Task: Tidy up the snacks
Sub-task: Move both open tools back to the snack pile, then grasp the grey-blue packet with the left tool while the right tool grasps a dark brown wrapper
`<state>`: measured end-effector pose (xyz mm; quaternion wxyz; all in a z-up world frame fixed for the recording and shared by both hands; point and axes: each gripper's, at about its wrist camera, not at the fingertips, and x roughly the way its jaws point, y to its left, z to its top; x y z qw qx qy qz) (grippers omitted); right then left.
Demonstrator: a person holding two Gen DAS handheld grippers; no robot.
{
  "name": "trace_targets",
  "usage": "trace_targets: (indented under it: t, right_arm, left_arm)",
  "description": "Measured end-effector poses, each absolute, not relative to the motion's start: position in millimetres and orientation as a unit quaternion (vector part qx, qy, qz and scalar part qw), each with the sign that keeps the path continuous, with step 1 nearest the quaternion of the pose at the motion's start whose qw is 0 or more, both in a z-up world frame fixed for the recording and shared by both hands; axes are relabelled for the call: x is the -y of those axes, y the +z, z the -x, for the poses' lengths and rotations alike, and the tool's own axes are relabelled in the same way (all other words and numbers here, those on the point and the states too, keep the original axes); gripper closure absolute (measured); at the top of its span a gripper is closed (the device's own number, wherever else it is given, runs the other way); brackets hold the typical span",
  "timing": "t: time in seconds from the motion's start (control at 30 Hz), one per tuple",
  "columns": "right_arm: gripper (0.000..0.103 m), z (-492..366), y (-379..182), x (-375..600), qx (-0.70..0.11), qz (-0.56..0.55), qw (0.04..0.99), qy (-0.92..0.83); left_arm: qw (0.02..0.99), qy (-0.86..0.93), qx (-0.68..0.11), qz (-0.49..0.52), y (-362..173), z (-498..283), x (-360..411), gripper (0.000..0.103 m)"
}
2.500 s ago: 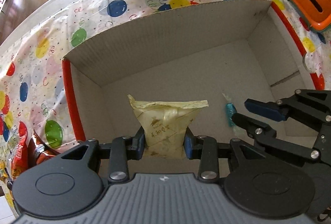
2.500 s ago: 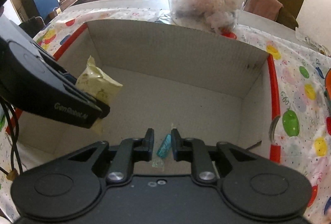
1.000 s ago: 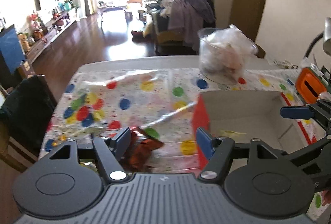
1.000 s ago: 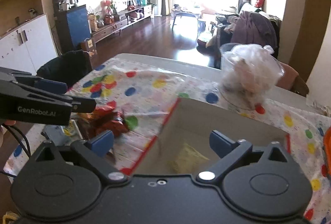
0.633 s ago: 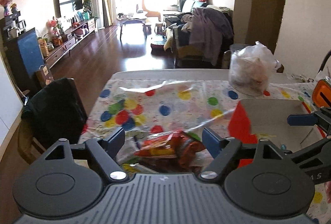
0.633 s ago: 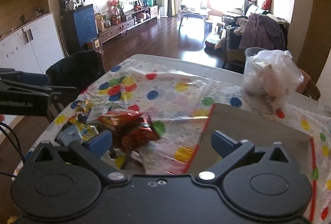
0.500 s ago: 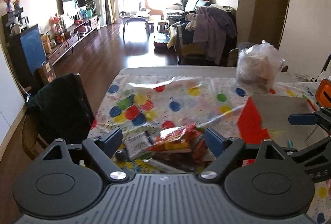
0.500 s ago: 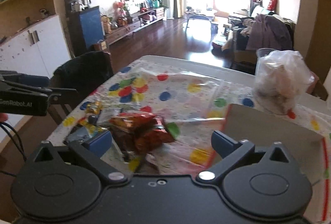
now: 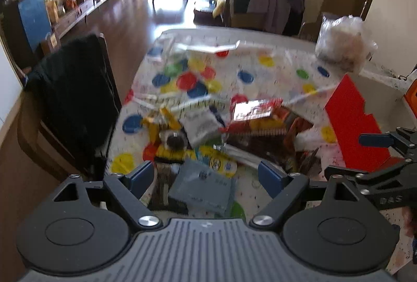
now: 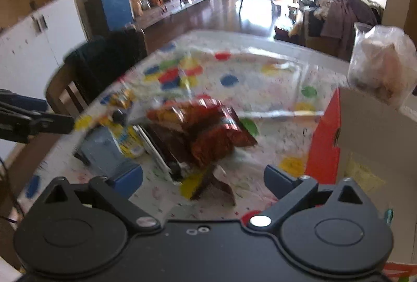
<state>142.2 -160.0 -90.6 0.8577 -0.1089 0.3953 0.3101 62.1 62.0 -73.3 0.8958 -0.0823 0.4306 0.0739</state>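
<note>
A pile of snacks lies on the dotted tablecloth: red bags (image 9: 258,112) (image 10: 208,125), a grey packet (image 9: 206,188) (image 10: 104,149) and a yellow packet (image 9: 221,164) (image 10: 130,144). My left gripper (image 9: 206,176) hangs open just above the grey packet, holding nothing. Over the pile's near edge, in front of the red bags, my right gripper (image 10: 203,179) is open and holds nothing either. To the right stands the cardboard box with a red flap (image 9: 349,120) (image 10: 325,144). A pale yellow packet (image 10: 365,172) lies inside it.
A chair draped with a black garment (image 9: 75,105) (image 10: 104,60) stands at the table's left edge. A clear tub holding a plastic bag (image 9: 344,50) (image 10: 383,66) sits behind the box. An orange object (image 9: 411,97) shows at the far right.
Both grippers let go of their snacks in the box, then swung left and down over the pile. The left jaws stand wider than a second ago.
</note>
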Motion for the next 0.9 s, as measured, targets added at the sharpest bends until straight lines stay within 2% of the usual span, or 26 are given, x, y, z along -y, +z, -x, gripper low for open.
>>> trace_targets:
  t: [0.17,0.23,0.6,0.9]
  right_arm:
    - [0.006,-151,-113,154,-0.405,0.133,0.851,0.305]
    - [0.011,-154,-119,148,-0.409,0.148,0.845,0.310]
    - [0.028,-175,-139,135,-0.424,0.170,0.829,0.324]
    - [0.038,-182,-146,133,-0.429,0.168,0.817,0.348]
  left_arm:
    - [0.882,0.066,-0.460,0.080,-101,-71,-60,0.016]
    - [0.872,0.065,-0.477,0.085,-112,-78,-61,0.016]
    - [0.765,0.148,-0.547,0.307,-153,-113,-101,0.016]
    - [0.719,0.222,-0.552,0.358,-165,-124,-108,0.016]
